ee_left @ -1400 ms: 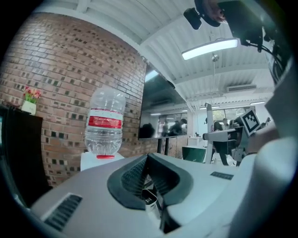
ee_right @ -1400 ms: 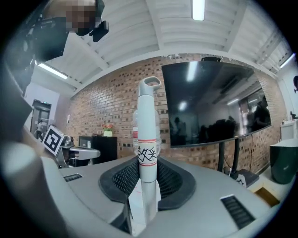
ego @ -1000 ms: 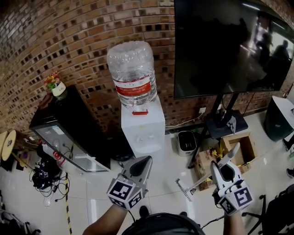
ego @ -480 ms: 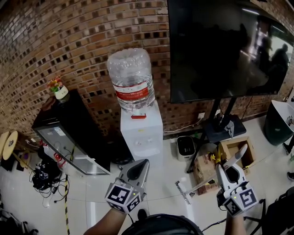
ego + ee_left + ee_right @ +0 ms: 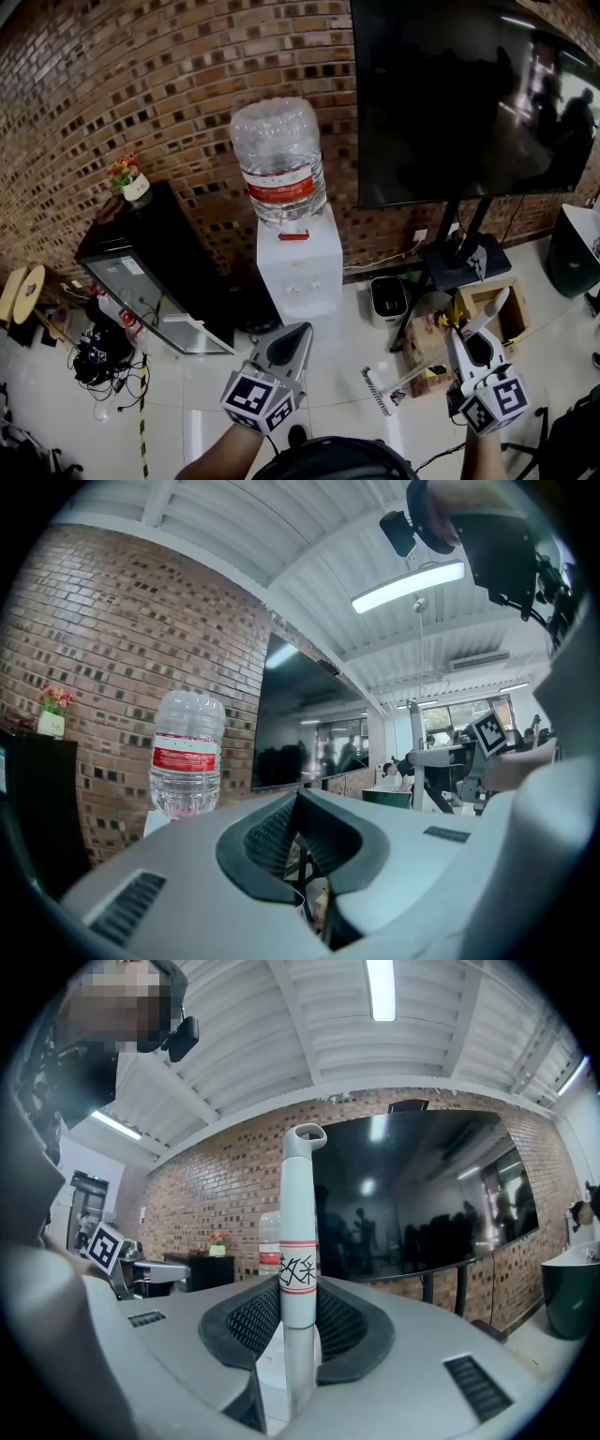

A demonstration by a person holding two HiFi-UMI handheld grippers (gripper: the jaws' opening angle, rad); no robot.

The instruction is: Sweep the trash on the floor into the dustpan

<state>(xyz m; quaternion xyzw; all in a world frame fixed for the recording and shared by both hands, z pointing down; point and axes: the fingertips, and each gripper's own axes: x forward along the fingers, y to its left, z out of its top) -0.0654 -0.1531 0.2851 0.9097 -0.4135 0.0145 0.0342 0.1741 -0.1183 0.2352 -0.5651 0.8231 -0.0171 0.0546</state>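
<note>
My right gripper [image 5: 476, 330] is shut on the white handle [image 5: 424, 371] of a small broom. Its bristled head [image 5: 375, 391] hangs low over the white floor, left of the gripper. In the right gripper view the handle [image 5: 300, 1269] stands upright between the jaws of the right gripper [image 5: 300, 1314], with a red-banded label on it. My left gripper [image 5: 296, 332] is at the bottom centre with jaws together, and I see nothing held in the left gripper [image 5: 302, 829]. Yellow scraps [image 5: 437, 322] and cardboard pieces [image 5: 422, 349] lie on the floor by a cardboard box [image 5: 489, 302]. No dustpan is clear to me.
A water dispenser [image 5: 300, 274] stands against the brick wall ahead, with a black cabinet [image 5: 141, 262] to its left. A large TV [image 5: 469, 94] on a stand [image 5: 459, 270] is at the right. Cables [image 5: 94, 361] lie at the far left, a small white bin [image 5: 386, 300] by the stand.
The right gripper with the broom has drifted slightly right and down. The left gripper has barely moved. The view has shifted a little.
</note>
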